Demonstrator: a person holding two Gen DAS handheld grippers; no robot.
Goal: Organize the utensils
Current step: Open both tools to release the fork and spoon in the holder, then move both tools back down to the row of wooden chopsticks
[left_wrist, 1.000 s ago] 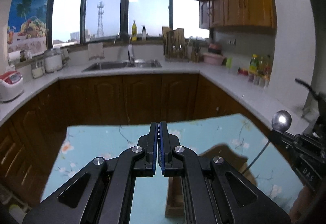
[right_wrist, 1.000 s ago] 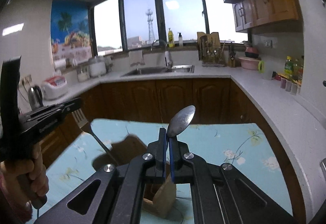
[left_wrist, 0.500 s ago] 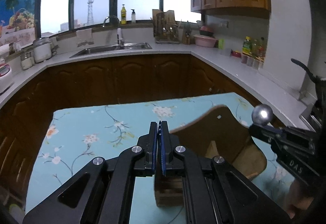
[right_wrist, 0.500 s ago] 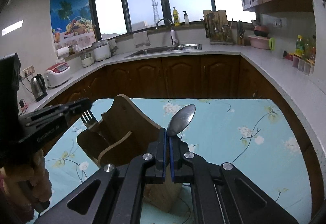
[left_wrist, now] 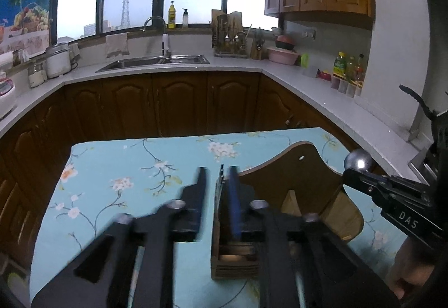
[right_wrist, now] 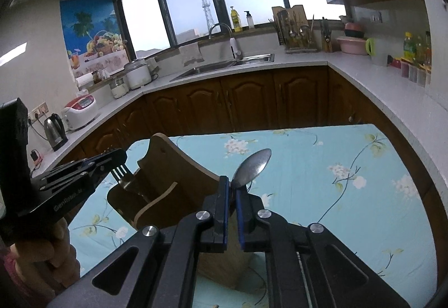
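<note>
Just been opening the left tongs point(left_wrist: 215, 182), now spread, fork point(right_wrist: 123, 177) loose between them in the wooden cutlery holder point(right_wrist: 173, 168) on the worktop point(right_wrist: 336, 154). Pinching the spoon point(right_wrist: 253, 165) by its neck in the right tongs point(right_wrist: 231, 190), over the holder. Could drag the fork out on a catching pad, or jam the spoon on a divider if lowered askew.

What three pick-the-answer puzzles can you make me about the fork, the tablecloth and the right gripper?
1. Where is the fork?
A. in the right gripper
B. standing in the wooden holder
C. flat on the tablecloth

2. What colour is the tablecloth?
A. red
B. plain white
C. light blue with flowers

3. What is the right gripper doing?
A. shut on the spoon
B. open and empty
C. shut on a knife

Answers:
1 B, its tines poke up out of the holder.
2 C, white blossoms dot the blue cloth.
3 A, the spoon's bowl sticks up from between its pads.
</note>
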